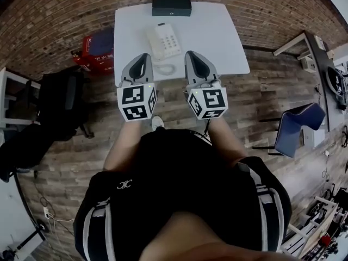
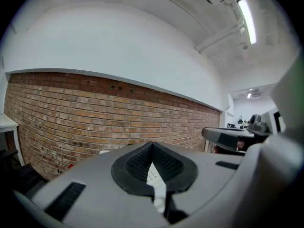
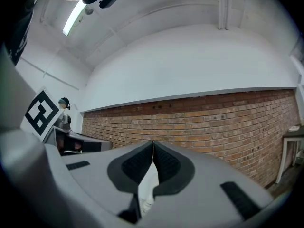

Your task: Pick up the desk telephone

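A white desk telephone (image 1: 164, 41) with a keypad lies on the white table (image 1: 217, 37), its coiled cord (image 1: 165, 69) trailing toward the near edge. My left gripper (image 1: 142, 57) hovers at the table's near left part, shut and empty, its tips beside the phone's near left corner. My right gripper (image 1: 191, 55) is also shut with nothing in it, just right of the phone. In the left gripper view the shut jaws (image 2: 152, 146) point level toward the brick wall, a sliver of white phone (image 2: 156, 178) showing through the gap below. The right gripper view shows shut jaws (image 3: 153, 145) likewise.
A black box (image 1: 172, 6) sits at the table's far edge against the brick wall (image 2: 95, 113). A red case (image 1: 98, 50) and a black chair (image 1: 57, 99) stand on the floor to the left, a blue chair (image 1: 296, 126) to the right.
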Action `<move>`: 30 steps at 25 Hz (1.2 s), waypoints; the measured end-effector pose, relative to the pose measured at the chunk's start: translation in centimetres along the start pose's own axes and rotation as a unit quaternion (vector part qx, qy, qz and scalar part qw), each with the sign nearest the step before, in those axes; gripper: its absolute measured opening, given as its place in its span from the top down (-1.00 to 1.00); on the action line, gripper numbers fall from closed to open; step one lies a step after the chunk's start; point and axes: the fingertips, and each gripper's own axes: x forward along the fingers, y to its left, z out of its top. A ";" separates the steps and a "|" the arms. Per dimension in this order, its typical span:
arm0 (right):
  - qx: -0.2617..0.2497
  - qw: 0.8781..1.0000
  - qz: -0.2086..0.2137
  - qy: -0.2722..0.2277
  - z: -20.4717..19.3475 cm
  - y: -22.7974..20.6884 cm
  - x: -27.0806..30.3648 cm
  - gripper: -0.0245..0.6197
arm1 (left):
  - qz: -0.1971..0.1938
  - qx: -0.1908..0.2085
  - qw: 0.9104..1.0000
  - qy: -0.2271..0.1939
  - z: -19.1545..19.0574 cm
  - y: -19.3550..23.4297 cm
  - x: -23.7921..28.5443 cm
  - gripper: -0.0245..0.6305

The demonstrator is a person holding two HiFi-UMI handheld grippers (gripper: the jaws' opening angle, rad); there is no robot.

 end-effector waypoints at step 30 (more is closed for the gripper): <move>-0.003 0.996 0.054 0.076 -7.2 -7.0 17.6 0.93 | 0.018 -0.033 0.993 0.111 -4.6 8.4 15.9 0.92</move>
